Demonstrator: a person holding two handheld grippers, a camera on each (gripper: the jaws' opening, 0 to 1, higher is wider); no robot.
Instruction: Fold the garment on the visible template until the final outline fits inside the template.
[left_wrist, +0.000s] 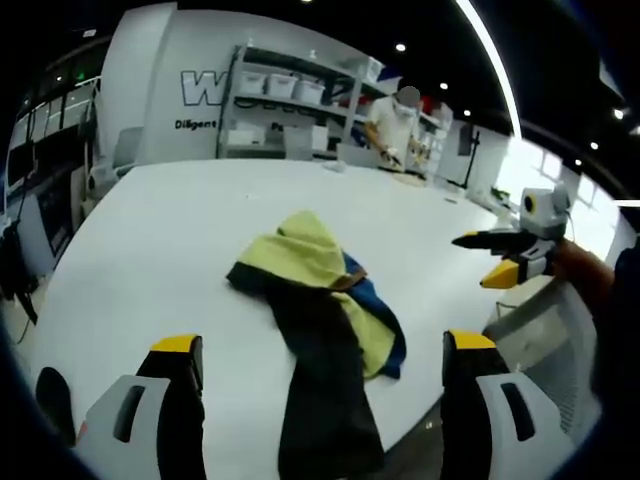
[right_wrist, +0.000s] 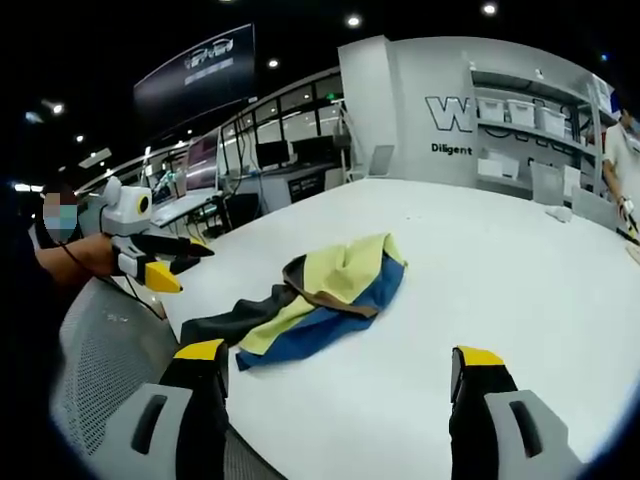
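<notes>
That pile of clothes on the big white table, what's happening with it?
A person holds a gripper in each hand, and both hover open above the white table, touching nothing. The garment, yellow, blue and dark, lies crumpled near the table's edge, one dark part hanging over it. The left gripper and the right gripper both point at it. No folding has started.

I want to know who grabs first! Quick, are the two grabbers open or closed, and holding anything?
Left gripper: open, holding nothing, above the crumpled garment.
Right gripper: open, holding nothing.
</notes>
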